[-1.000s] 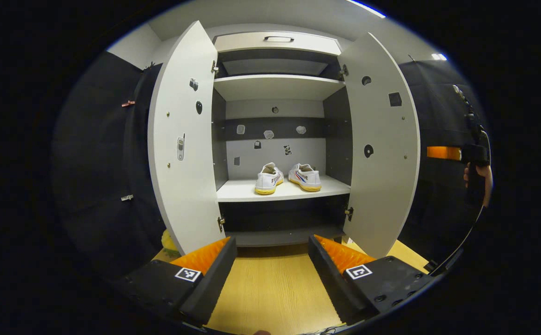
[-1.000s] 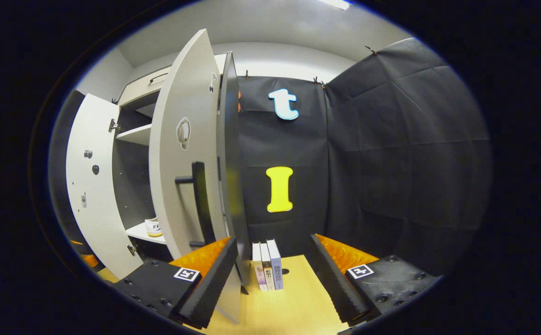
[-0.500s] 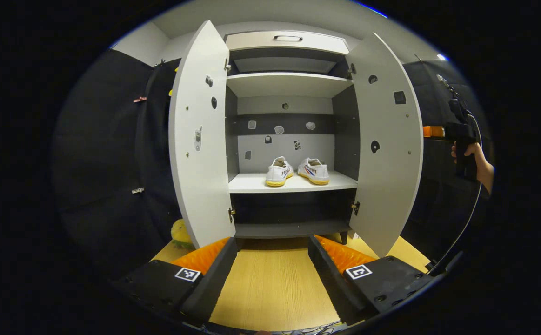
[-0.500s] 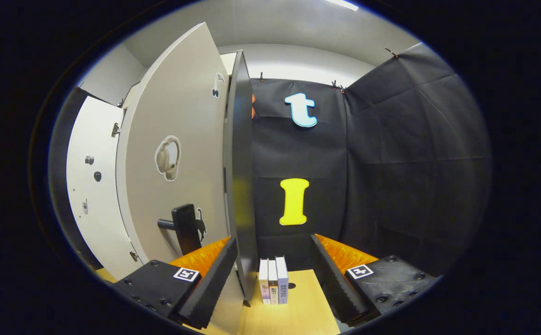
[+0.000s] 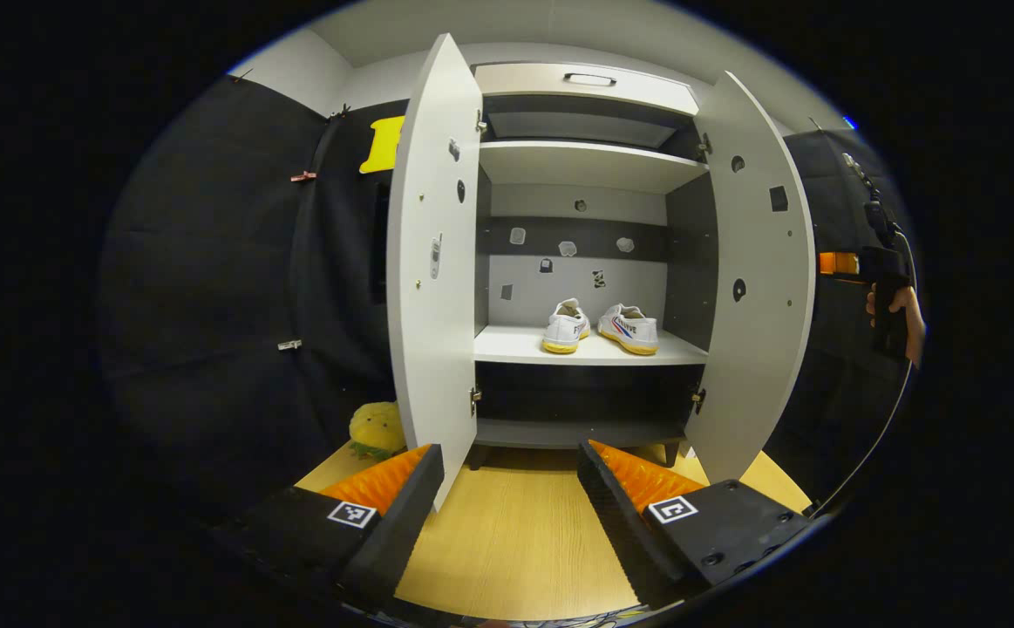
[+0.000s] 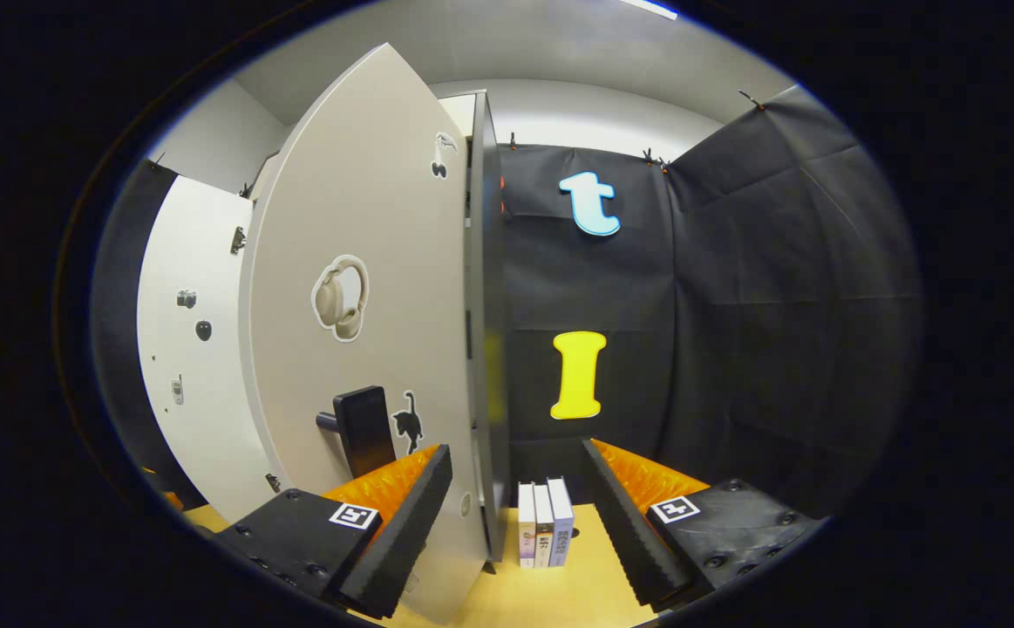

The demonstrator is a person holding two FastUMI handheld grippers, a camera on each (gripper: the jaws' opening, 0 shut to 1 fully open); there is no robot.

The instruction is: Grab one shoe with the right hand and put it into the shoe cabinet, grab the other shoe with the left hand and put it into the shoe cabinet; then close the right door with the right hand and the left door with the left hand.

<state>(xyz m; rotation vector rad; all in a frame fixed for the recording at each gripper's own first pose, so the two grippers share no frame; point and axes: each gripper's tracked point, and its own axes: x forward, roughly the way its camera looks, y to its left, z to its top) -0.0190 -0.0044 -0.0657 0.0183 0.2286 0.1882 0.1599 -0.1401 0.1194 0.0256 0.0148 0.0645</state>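
Observation:
Two white shoes, the left shoe (image 5: 566,326) and the right shoe (image 5: 629,329), stand side by side on the middle shelf (image 5: 515,347) of the open shoe cabinet. Its left door (image 5: 431,262) and right door (image 5: 758,279) both stand wide open. My left gripper (image 5: 511,515) is open and holds nothing, low over the wooden floor in front of the cabinet. In the right gripper view my right gripper (image 6: 520,515) is open at the outer face of the right door (image 6: 367,262). One finger (image 6: 402,515) sits just below the black handle (image 6: 365,427). A hand holds the right gripper (image 5: 833,262) behind that door.
A yellow plush toy (image 5: 375,428) lies on the floor left of the left door. Three books (image 6: 546,532) stand upright beside the cabinet's dark side panel (image 6: 487,366). Black cloth walls close in on both sides. A wooden floor (image 5: 515,532) lies before the cabinet.
My left gripper has shifted left, so the cabinet sits further right in its view and the plush toy has come into sight. The right door's outer face now hides the cabinet's inside from my right gripper.

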